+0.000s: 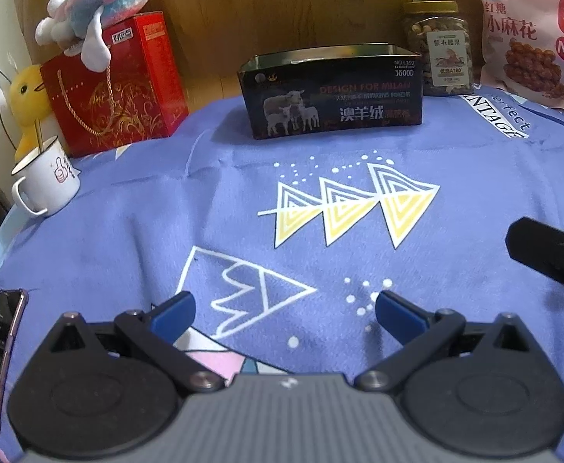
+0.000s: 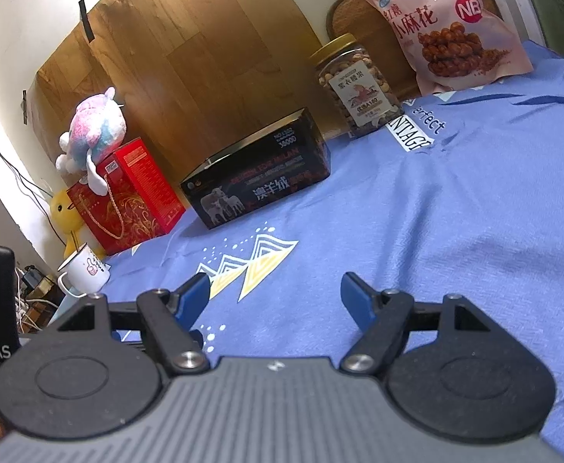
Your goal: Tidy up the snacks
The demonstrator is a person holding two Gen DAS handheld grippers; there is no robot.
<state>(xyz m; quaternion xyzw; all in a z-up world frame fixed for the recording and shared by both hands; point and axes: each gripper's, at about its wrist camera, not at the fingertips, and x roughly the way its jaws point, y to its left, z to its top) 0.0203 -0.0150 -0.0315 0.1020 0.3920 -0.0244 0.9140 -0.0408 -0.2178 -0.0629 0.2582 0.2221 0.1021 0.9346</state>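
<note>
The nut jar [image 1: 441, 48] and pink snack bag [image 1: 529, 38] stand at the worktop's far right edge, beside the open black box [image 1: 332, 92]. Both the left gripper [image 1: 283, 308] and right gripper [image 2: 274, 293] hover over the cloth, fingers spread wide, holding nothing.

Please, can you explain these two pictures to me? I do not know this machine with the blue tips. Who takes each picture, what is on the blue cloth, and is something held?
There is no robot here. A person holds one hand-held gripper in each hand, and each carries a camera looking forward along its two blue fingers. One picture comes from the left hand-held gripper, the other from the right hand-held gripper. Both are open and hold nothing.

On the blue cloth, at the far edge, stand an open black tin box, a jar of nuts and a pink snack bag. To the left are a red gift box with a plush toy on top, a yellow duck toy and a white mug. A phone lies at the near left.
</note>
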